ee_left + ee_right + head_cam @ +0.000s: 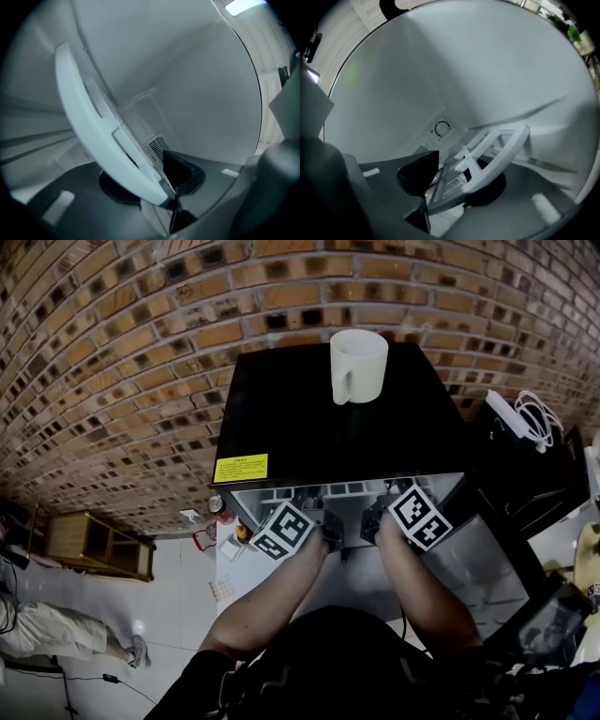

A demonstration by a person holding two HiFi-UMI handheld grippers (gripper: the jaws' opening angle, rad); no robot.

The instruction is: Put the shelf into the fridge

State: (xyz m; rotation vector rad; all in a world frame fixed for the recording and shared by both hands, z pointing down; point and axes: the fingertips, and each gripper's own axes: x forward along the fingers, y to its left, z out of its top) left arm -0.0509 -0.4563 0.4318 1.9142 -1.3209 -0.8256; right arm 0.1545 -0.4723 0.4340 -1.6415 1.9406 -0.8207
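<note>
Shelf (93, 131) is inside the fridge (281, 409), folks, its white front rim passing between the spread jaws of both left gripper (150, 181) and right gripper (452, 182).

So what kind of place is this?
Probably a corner of a home or small workroom, though it is hard to be sure: a black mini fridge stands by a brick wall, a white mug sits on top, and there is white tiled floor.

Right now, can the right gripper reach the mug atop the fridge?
Probably not directly: the right gripper is inside the fridge at the shelf, beneath the top carrying the mug.
</note>
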